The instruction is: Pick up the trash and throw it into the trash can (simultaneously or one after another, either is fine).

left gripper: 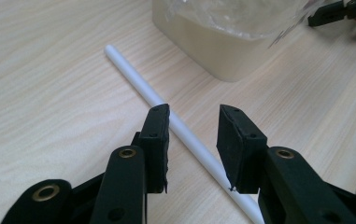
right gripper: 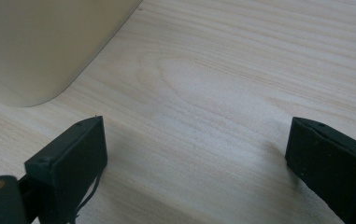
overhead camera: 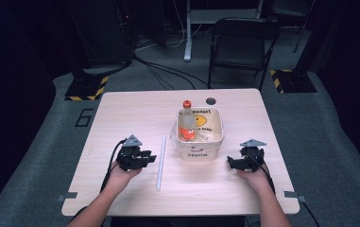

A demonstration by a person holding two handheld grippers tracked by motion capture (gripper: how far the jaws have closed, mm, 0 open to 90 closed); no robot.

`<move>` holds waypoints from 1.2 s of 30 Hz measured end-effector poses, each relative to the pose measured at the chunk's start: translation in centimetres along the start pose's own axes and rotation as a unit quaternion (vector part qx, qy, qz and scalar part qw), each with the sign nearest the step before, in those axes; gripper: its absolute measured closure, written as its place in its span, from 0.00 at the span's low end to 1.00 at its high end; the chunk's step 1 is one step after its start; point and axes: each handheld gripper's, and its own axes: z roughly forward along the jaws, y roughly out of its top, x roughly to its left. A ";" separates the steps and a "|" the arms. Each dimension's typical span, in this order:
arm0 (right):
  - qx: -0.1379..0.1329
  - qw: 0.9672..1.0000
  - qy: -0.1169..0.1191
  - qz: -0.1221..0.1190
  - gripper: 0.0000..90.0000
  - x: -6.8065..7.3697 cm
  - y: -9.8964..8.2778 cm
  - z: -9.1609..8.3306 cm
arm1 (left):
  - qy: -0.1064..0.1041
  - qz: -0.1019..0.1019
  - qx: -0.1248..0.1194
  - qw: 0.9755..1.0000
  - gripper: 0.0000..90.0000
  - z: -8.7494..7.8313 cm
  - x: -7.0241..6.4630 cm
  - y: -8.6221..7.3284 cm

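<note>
Seen from above, we hold a gripper in each hand over a pale wooden counter (overhead camera: 121, 113), on either side of a cream bin (overhead camera: 199, 142) that stands near the counter's middle. The bin carries a yellow smiley face and printed words, and a clear plastic lining shows at its rim. A bottle (overhead camera: 186, 121) with an orange cap stands upright inside the bin, against its left wall.

Left of the bin a long white tube (overhead camera: 160, 162) lies flat on the counter, running nearly parallel to the bin's left side. Our left gripper (overhead camera: 145, 158) sits just left of that tube, its fingers (left gripper: 159, 135) set narrowly apart and closed on nothing. In the left gripper view the tube (left gripper: 185, 133) passes through the gap between them; we cannot tell whether they touch it.

Right of the bin, our right gripper (overhead camera: 231, 163) rests near the bin's front right corner. Its fingers (right gripper: 73, 154) are spread wide, with bare wood between them and the bin's rounded corner (right gripper: 40, 56) just beyond the left finger.

Beyond the far edge of the counter, behind the bin, a black folding chair (overhead camera: 241, 47) stands on grey carpet.
</note>
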 end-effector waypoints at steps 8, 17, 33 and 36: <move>0.000 1.000 0.000 0.001 0.05 0.0 0.0 0.0 | 0.011 0.000 0.011 1.000 0.71 1.7 -0.8 -1.2; 0.000 1.000 0.000 0.001 0.05 0.0 0.0 0.0 | 0.018 -0.002 0.028 0.999 0.70 3.7 -1.4 -1.9; 0.000 1.000 0.000 0.000 0.05 0.0 0.0 0.0 | 0.040 -0.008 0.033 0.999 0.68 4.5 -1.1 -2.2; 0.000 1.000 0.000 0.000 0.05 0.0 0.0 0.0 | 0.038 -0.009 0.036 0.999 0.67 4.6 -1.1 -2.2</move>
